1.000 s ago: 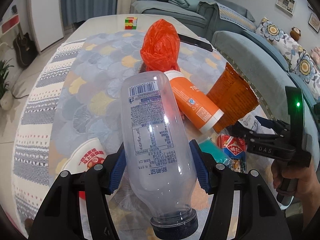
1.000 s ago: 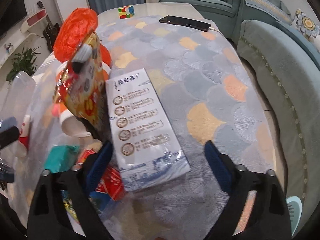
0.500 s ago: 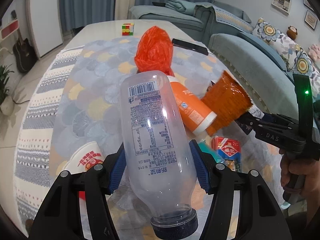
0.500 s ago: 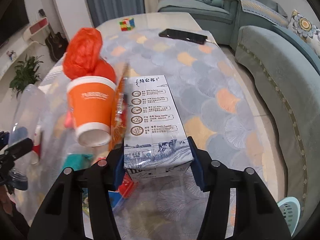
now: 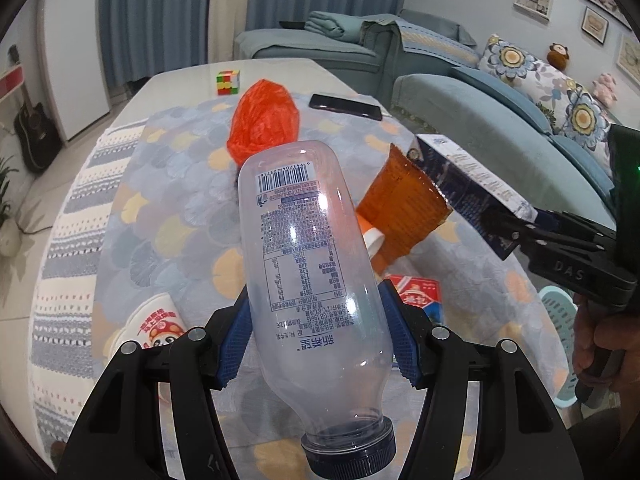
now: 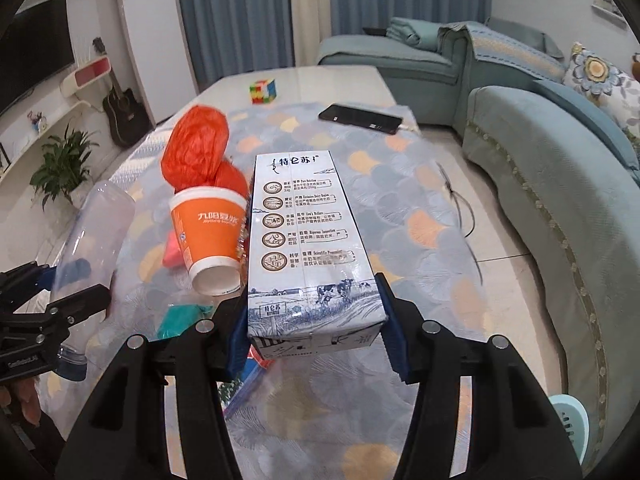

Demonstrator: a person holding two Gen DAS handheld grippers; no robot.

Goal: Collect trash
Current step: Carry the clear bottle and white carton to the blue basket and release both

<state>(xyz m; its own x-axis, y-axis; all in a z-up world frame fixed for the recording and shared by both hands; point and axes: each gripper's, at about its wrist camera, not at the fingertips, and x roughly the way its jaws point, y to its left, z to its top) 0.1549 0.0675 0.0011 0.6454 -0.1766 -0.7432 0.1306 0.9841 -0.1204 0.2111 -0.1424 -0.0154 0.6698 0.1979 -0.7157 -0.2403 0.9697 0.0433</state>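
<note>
My left gripper (image 5: 318, 342) is shut on a clear plastic bottle (image 5: 308, 264) with a dark cap, held above the table. My right gripper (image 6: 314, 330) is shut on a white and blue milk carton (image 6: 306, 248), lifted off the table; the carton also shows in the left wrist view (image 5: 472, 182). An orange snack bag (image 5: 404, 208) hangs against the carton's side. An orange paper cup (image 6: 210, 236) lies on its side on the table. An orange plastic bag (image 6: 198, 150) sits behind it.
A patterned cloth (image 6: 400, 184) covers the table. A black phone (image 6: 360, 118) and a colour cube (image 6: 263, 91) lie at the far end. A red packet (image 5: 416, 296), a teal wrapper (image 6: 180, 318) and a cartoon-printed cup (image 5: 154, 326) lie near. A teal basket (image 5: 560, 320) stands right. Sofas stand right.
My right gripper closed on the milk carton and lifted it off the table, the snack bag rising with it. My left gripper kept hold of the bottle and rose a little.
</note>
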